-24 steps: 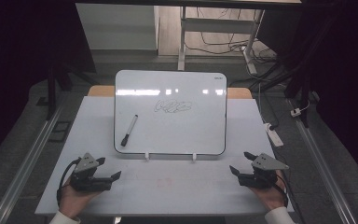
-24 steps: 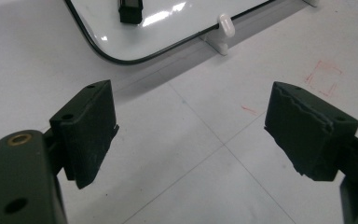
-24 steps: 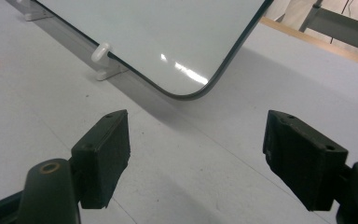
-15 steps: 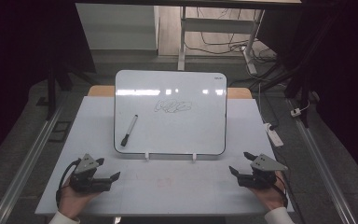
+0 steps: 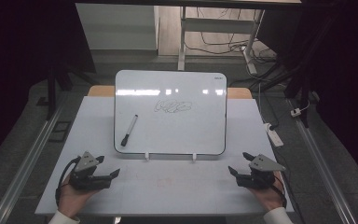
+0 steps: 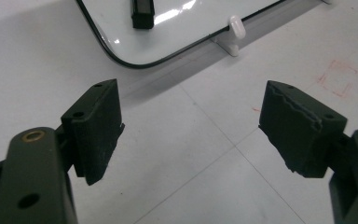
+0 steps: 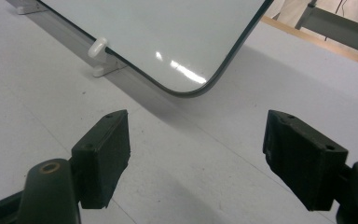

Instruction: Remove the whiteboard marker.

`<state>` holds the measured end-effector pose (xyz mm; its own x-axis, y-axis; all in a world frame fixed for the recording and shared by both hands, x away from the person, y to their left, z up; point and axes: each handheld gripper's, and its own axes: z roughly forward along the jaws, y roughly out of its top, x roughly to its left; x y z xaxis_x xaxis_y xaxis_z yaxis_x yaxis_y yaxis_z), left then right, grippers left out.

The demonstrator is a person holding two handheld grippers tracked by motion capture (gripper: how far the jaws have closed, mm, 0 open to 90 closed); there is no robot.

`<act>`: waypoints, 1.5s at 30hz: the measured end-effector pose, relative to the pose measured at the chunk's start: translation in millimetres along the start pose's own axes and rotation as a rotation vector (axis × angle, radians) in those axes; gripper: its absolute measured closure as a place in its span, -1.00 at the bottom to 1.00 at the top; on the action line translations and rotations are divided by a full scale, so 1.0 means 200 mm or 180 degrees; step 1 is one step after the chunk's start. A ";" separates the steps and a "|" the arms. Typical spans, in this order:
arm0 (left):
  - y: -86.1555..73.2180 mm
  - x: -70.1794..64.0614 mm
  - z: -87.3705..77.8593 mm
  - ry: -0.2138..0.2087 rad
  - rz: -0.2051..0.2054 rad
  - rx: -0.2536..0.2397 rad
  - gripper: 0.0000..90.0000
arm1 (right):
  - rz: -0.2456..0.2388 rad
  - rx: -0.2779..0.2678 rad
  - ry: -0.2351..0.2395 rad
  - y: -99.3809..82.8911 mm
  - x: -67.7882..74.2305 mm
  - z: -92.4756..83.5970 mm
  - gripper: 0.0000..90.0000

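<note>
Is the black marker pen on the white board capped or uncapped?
Cannot tell. The black marker pen lies flat on the white board, too small to show a cap.

We see a white table bearing a whiteboard propped on two small white clips.

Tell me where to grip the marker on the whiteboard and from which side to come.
Grip the marker around the middle of its barrel, coming from above with the jaws straddling it crosswise. It lies flat and slanted on the whiteboard, cap end toward the near left corner, so only its sides are free. The left gripper, open, is probably the nearer one.
</note>
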<state>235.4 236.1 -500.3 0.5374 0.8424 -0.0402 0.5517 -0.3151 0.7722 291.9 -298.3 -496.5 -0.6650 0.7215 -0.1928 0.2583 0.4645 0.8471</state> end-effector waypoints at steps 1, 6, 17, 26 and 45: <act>0.01 0.00 0.00 0.0008 0.0008 0.0000 -0.50 | 0.0002 0.0002 0.0001 0.00 0.00 0.00 -0.50; 0.12 -0.02 -0.02 0.0131 0.0157 -0.0012 -0.48 | -0.0008 -0.0031 -0.0021 0.00 0.01 0.00 -0.49; 0.47 0.01 0.17 0.0472 0.0383 0.0085 -0.43 | -0.0004 -0.0060 -0.0009 0.00 0.01 0.00 -0.48; 0.66 0.00 0.34 0.0717 0.0577 0.0129 -0.23 | 0.0018 -0.0025 -0.0013 -0.01 0.01 0.01 -0.48; 0.70 0.01 0.46 0.0998 0.0646 0.0221 0.59 | 0.0000 -0.0039 -0.0098 -0.01 0.02 0.00 -0.45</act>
<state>372.2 154.3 -450.5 0.4246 0.8494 0.3135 0.5018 -0.5090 0.6994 289.7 -295.8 -498.4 -0.6430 0.7371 -0.2080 0.2495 0.4583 0.8530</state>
